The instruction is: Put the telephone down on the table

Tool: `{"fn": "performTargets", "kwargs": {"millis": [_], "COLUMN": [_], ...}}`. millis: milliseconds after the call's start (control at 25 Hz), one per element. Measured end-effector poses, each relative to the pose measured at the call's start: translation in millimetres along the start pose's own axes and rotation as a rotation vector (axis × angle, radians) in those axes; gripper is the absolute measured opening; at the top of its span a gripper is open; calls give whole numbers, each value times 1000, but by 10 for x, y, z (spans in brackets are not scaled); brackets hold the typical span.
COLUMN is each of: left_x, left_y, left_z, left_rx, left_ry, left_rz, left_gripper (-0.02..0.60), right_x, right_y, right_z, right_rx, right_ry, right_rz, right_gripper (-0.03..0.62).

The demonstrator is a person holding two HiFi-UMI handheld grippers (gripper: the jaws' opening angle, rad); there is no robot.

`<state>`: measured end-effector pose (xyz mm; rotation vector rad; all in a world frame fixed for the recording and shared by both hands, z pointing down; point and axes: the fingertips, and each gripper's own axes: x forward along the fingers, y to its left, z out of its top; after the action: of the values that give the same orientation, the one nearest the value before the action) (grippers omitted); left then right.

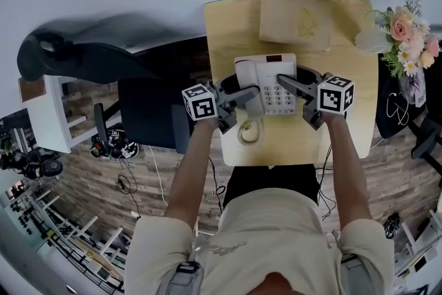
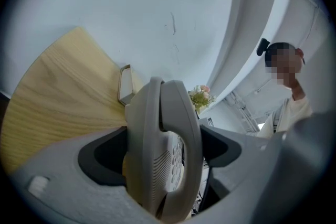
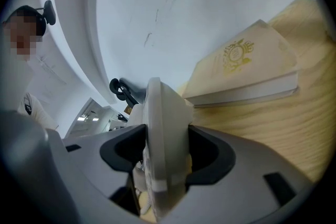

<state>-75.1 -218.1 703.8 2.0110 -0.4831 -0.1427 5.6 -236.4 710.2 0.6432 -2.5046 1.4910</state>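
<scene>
Pale grey plastic desk telephone: boxy body with rounded edges and a sloped face. The handset is cradled along its left side, there is a grid of small light keys, and a narrow dark red window sits near the top. A ribbed speaker grille shows under the handset in the left gripper view. A curly cream cord lies looped on the tabletop at the near edge.

Position: it is over the middle of the small light-wood table, which is smooth with fine straight grain. It is carried level between both tools. I cannot tell whether its base meets the wood.

Left gripper: jaws set wide, with dark pads pressed on either side of the handset end. Right gripper: jaws equally wide, clamped over the phone's thin right edge. Both tools have matte grey shells and a cube of black-and-white squares.

Around:
- A cream hardback book with a gold emblem lies flat just beyond the phone, against the white wall.
- A bunch of pink and white flowers stands off the far right corner.
- A black office chair is beside the table's left edge, on the brown plank floor.

The wood directly round the phone is bare apart from the cord.
</scene>
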Motion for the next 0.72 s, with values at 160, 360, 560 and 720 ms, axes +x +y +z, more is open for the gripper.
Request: {"fn": "performTargets", "kwargs": {"millis": [160, 360, 560, 720], "left_x": [56, 76, 100, 137], "left_y": [125, 192, 272, 342], "left_z": [7, 9, -6, -15], "left_rx": [-61, -89, -126, -128], "left_ry": [-3, -10, 2, 61], "left_rz": [15, 29, 57, 108], "left_gripper": [416, 415, 414, 414], "right_x": [37, 74, 122, 179], "right_y": [-152, -235, -311, -351], "right_z": [-15, -47, -77, -74], "right_rx": [56, 69, 86, 84], "right_ry": [1, 29, 60, 95], "right_rz": [-14, -44, -98, -142], "right_gripper": [241, 250, 263, 273]}}
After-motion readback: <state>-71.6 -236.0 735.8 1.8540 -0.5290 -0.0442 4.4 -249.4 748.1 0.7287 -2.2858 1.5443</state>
